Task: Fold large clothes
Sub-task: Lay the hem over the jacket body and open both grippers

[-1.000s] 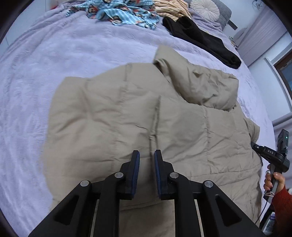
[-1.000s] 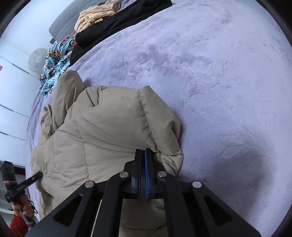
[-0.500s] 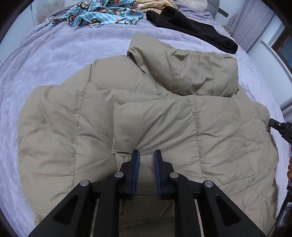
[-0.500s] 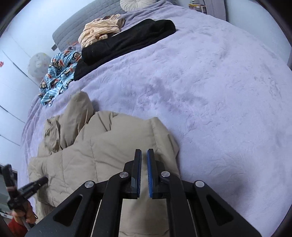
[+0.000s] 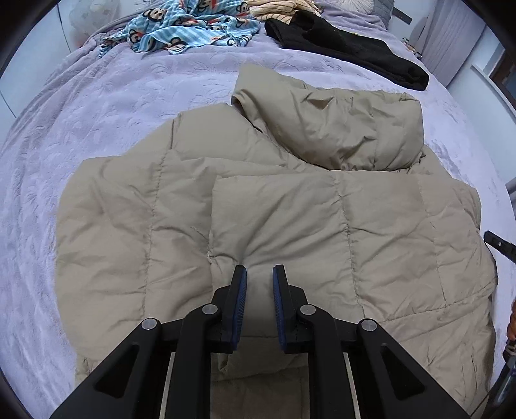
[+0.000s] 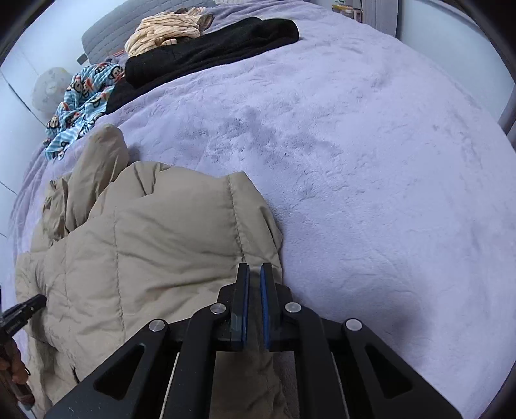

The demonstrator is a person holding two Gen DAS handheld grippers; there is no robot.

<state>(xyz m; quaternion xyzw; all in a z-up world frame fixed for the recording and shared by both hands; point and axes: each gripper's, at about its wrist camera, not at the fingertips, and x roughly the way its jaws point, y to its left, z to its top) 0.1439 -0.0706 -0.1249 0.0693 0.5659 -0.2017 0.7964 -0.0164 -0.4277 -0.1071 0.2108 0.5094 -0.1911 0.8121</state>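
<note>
Our jacket (image 5: 290,225) lies half folded on the bed (image 6: 371,161). Our left gripper (image 5: 259,274) hovers over it, fingers nearly closed and empty; our right gripper (image 6: 254,270) is clenched on nothing at its edge. The puffy panel could spring open if we leave it unpressed.

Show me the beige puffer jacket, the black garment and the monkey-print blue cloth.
beige puffer jacket (image 5: 371,232), left wrist view, quilted body.
black garment (image 6: 213,48), right wrist view, its middle.
monkey-print blue cloth (image 5: 180,29), left wrist view, its centre.
</note>
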